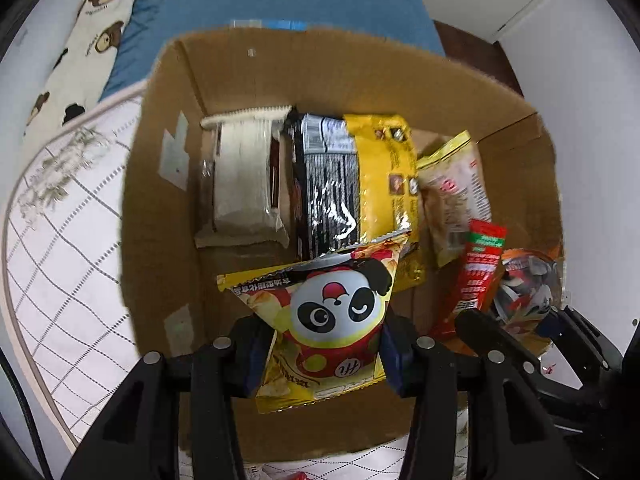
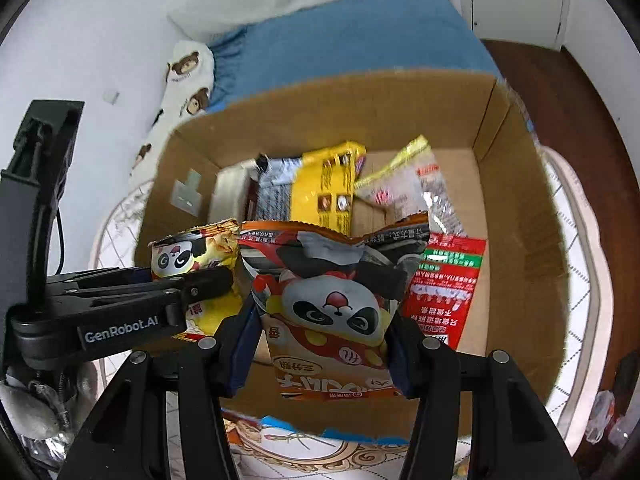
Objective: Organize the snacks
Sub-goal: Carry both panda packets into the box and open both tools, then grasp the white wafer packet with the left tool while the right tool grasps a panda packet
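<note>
My left gripper is shut on a yellow panda chip bag, held over the near part of an open cardboard box. My right gripper is shut on an orange panda chip bag beside it, over the same box. In the right wrist view the left gripper and its yellow bag appear on the left. On the box floor lie a white packet, a black packet, a yellow packet and a pale clear bag. A red packet leans by the orange bag.
The box sits on a quilted white mat next to a blue sheet and a bear-print pillow. Brown floor lies to the right. Another snack bag pokes out below the box's near wall.
</note>
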`<action>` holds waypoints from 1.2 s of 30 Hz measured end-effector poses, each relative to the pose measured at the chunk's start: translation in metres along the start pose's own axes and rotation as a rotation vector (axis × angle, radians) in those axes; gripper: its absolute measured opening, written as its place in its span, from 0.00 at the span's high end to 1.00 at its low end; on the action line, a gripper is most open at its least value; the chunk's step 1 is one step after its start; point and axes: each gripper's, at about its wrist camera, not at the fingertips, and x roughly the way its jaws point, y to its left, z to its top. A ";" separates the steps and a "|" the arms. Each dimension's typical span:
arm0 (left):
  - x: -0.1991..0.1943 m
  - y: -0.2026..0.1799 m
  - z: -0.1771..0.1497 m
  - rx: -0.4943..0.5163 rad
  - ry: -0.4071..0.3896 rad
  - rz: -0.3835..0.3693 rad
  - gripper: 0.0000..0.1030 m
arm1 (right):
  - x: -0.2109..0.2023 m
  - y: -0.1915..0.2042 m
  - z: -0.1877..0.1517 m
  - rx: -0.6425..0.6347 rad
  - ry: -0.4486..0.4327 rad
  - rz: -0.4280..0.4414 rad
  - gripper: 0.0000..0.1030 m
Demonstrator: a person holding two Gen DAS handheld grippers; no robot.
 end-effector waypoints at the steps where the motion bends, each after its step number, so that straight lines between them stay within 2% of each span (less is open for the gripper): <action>1: 0.005 0.002 -0.001 -0.006 0.010 -0.001 0.57 | 0.006 -0.001 0.000 0.000 0.010 0.000 0.44; 5: 0.018 0.006 -0.004 -0.016 0.035 0.015 0.56 | 0.026 -0.004 -0.002 0.007 0.066 0.022 0.44; 8: 0.025 0.009 -0.005 -0.031 0.059 0.000 0.55 | 0.039 -0.005 -0.002 0.014 0.128 0.039 0.41; 10: 0.028 0.011 -0.005 -0.042 0.069 -0.023 0.44 | 0.044 -0.001 -0.002 -0.017 0.148 0.002 0.26; 11: 0.028 0.011 -0.005 -0.042 0.064 -0.029 0.29 | 0.044 0.000 -0.002 -0.025 0.151 -0.016 0.16; 12: 0.028 0.011 -0.005 -0.038 0.056 -0.029 0.20 | 0.045 0.002 -0.003 -0.031 0.154 -0.021 0.14; 16: 0.026 0.009 -0.007 -0.029 0.043 -0.013 0.20 | 0.045 0.004 -0.006 -0.042 0.149 -0.053 0.10; 22: 0.016 0.001 -0.014 -0.023 -0.002 0.017 0.20 | 0.037 -0.005 -0.011 -0.033 0.123 -0.113 0.10; 26: 0.006 -0.004 -0.025 -0.021 -0.046 0.036 0.20 | 0.016 -0.017 -0.018 -0.013 0.087 -0.133 0.10; 32: -0.024 -0.006 -0.044 -0.023 -0.137 0.044 0.20 | -0.016 -0.023 -0.031 -0.009 0.009 -0.155 0.10; 36: -0.053 -0.017 -0.065 -0.014 -0.243 0.077 0.20 | -0.041 -0.013 -0.040 -0.043 -0.072 -0.190 0.10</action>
